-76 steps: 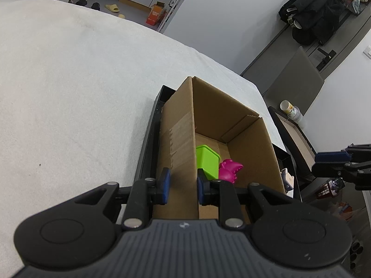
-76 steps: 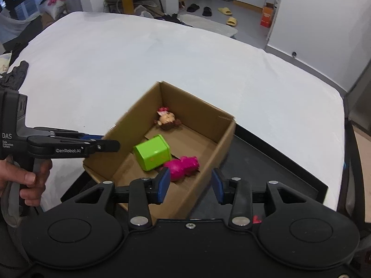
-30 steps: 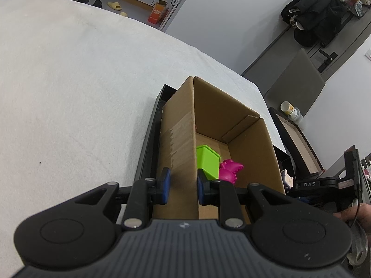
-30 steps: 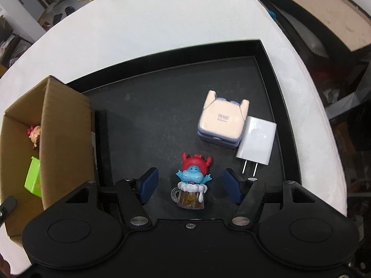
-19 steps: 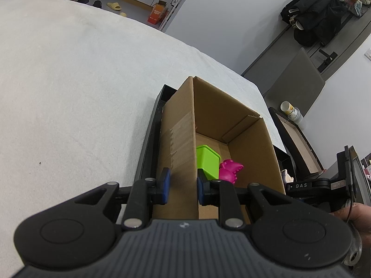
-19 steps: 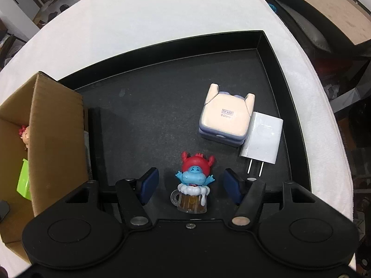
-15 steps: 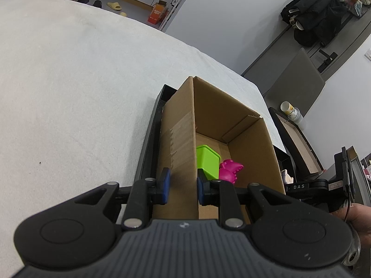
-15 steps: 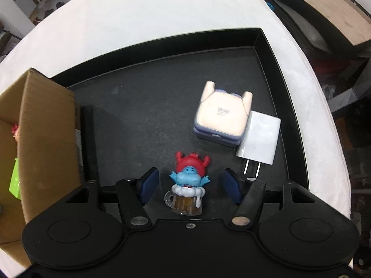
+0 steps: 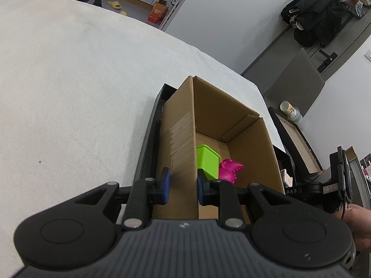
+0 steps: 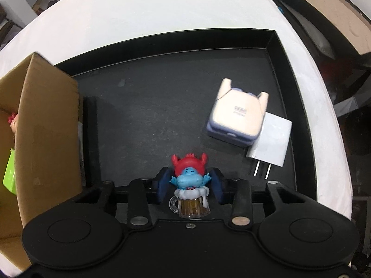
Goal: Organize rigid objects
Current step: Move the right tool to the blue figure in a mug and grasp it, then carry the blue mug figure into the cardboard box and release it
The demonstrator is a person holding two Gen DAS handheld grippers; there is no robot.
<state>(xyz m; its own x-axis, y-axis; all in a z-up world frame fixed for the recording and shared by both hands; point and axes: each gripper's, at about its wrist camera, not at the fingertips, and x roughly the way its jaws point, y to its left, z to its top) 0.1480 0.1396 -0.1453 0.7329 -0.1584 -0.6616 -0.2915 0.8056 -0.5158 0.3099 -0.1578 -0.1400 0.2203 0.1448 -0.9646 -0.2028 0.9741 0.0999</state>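
My right gripper (image 10: 189, 188) has its blue pads pressed against both sides of the blue figurine (image 10: 189, 180), a small red-capped creature sitting in a foaming beer mug, which stands upright near the tray's near edge. Just beyond it, toward the tray's right wall, a cream and lavender case (image 10: 236, 115) lies flat, and a white charger (image 10: 271, 139) touches its right side with the two prongs pointing back at me. All three rest on the black tray (image 10: 162, 106), which sits on the white-covered table (image 10: 143, 7).

My left gripper (image 9: 181, 186) is pinching the near-left wall of the cardboard box (image 9: 180, 139), one pad outside and one inside. The box stands at the tray's left end, its outer wall close along the tray's left rim (image 9: 148, 139). Inside it, by the wall I hold, a lime green block (image 9: 207, 161) stands with a magenta toy (image 9: 229, 170) touching its right side. From the right wrist view, a small red-haired figure (image 10: 11, 120) peeks over the box's edge at the far end; I cannot make out more of it.
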